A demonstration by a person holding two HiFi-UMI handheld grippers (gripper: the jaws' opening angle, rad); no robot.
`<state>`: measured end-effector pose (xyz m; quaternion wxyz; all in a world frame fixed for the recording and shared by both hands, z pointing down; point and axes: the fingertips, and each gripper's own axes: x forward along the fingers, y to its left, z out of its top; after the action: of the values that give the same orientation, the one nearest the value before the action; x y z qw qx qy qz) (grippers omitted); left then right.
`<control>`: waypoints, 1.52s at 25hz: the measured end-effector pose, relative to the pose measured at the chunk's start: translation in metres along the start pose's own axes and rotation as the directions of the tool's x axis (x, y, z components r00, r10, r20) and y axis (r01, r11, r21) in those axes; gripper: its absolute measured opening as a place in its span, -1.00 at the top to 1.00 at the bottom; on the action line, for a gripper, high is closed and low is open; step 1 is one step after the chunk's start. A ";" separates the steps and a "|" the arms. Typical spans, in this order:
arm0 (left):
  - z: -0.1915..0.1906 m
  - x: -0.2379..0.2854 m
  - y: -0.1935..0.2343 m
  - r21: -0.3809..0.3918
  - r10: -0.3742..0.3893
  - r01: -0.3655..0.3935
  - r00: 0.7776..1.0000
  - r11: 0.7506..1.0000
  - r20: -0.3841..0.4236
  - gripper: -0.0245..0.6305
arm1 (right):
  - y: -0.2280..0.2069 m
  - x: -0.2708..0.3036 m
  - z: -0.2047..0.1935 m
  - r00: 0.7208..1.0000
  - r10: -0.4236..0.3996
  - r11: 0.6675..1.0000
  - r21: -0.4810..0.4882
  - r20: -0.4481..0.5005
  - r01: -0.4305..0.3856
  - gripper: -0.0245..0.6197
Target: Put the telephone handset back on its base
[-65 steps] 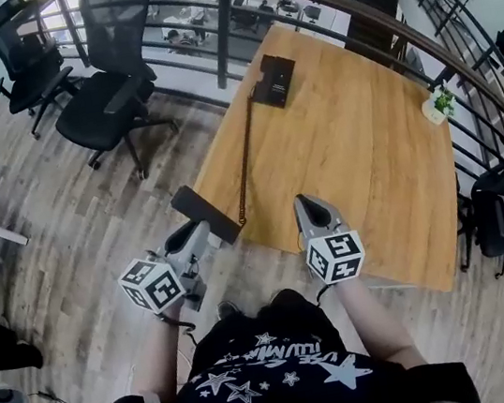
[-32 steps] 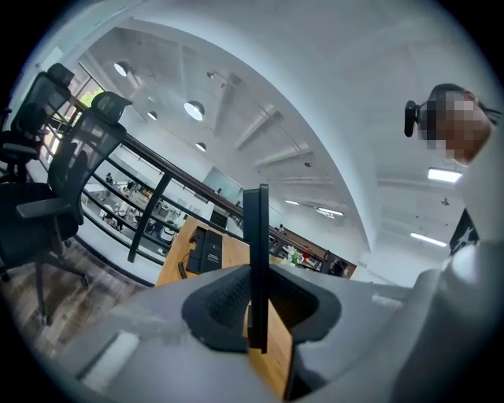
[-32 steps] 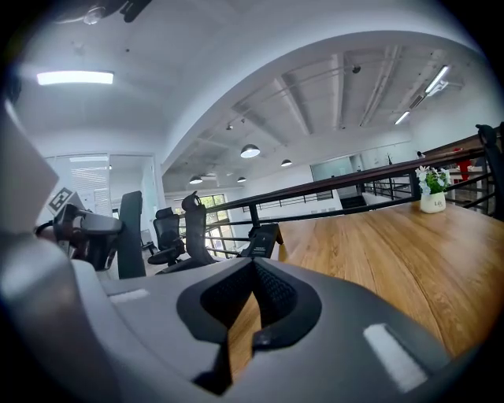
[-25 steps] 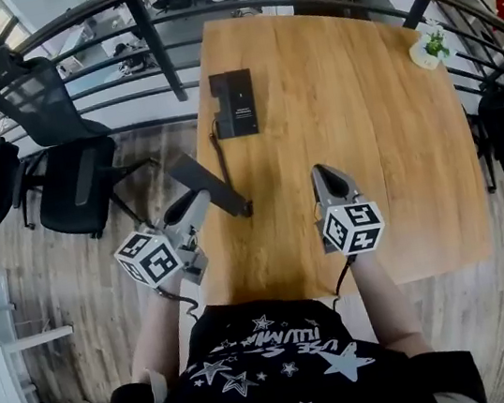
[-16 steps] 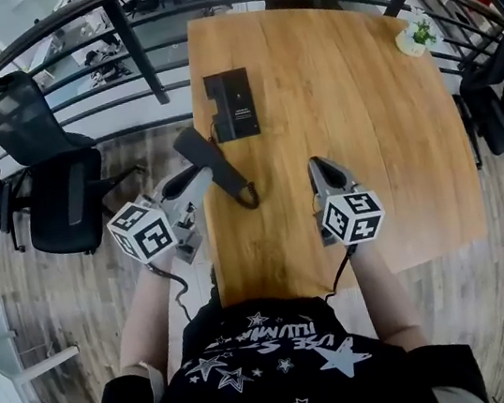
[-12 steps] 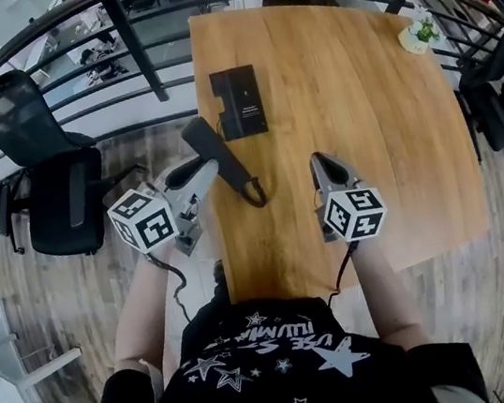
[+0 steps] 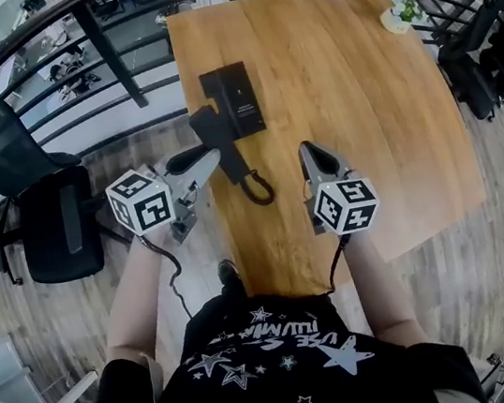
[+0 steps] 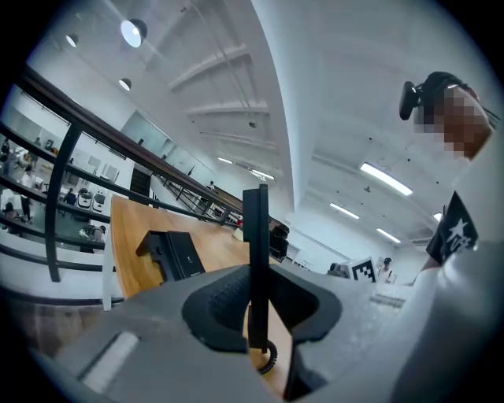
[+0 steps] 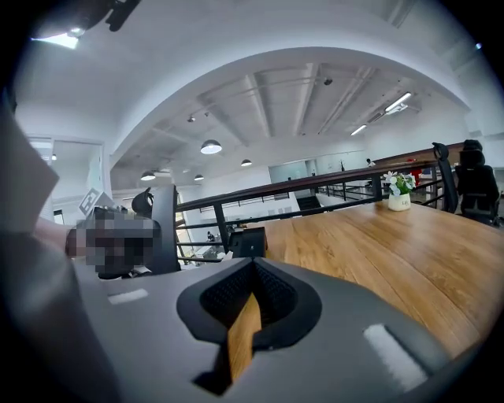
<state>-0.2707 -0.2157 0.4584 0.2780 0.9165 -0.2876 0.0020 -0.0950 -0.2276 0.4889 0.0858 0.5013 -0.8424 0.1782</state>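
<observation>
The left hand-held gripper is clamped on the telephone handset, its pads pressing the slim black bar's two flat faces near mid-length, one end standing up past the jaws. Seen from the head, the handset hangs over the surface's left edge, its far end at the base, which lies at one o'clock from it; whether they touch I cannot tell. It looks light, rigid and smooth-shelled, so this middle hold should keep it balanced, though it may pivot between the pads. The coiled cord, looping at five o'clock, probably tugs a little. The right hand-held gripper, at three o'clock, has its jaws together on nothing.
</observation>
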 end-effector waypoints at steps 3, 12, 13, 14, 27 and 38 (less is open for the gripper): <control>0.004 0.009 0.014 0.010 -0.015 0.016 1.000 1.000 -0.026 0.70 | 0.003 0.006 0.006 1.000 -0.017 1.000 -0.014 -0.003 0.017 0.91; 0.012 0.053 0.064 0.007 -0.037 0.037 0.997 0.999 -0.074 0.70 | -0.025 0.028 0.013 0.998 -0.060 0.998 -0.004 -0.030 0.060 0.92; 0.011 0.058 0.071 0.002 -0.042 0.042 0.996 0.999 -0.079 0.70 | -0.028 0.033 0.011 0.997 -0.064 0.998 -0.001 -0.034 0.064 0.92; 0.010 0.062 0.077 -0.002 -0.048 0.048 0.995 0.999 -0.084 0.70 | -0.029 0.038 0.010 0.997 -0.065 0.998 0.001 -0.037 0.065 0.92; 0.009 0.091 0.117 -0.013 -0.106 0.105 0.986 0.994 -0.131 0.70 | -0.037 0.056 -0.010 0.994 -0.080 0.996 0.034 -0.073 0.082 0.92; 0.003 0.100 0.129 -0.013 -0.161 0.161 0.969 0.987 -0.185 0.70 | -0.046 0.064 -0.018 0.993 -0.079 0.995 0.050 -0.092 0.084 0.92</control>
<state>-0.2565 -0.3577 0.5377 0.3018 0.9329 -0.1852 0.0654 -0.0859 -0.2928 0.5360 0.1172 0.5289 -0.8114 0.2193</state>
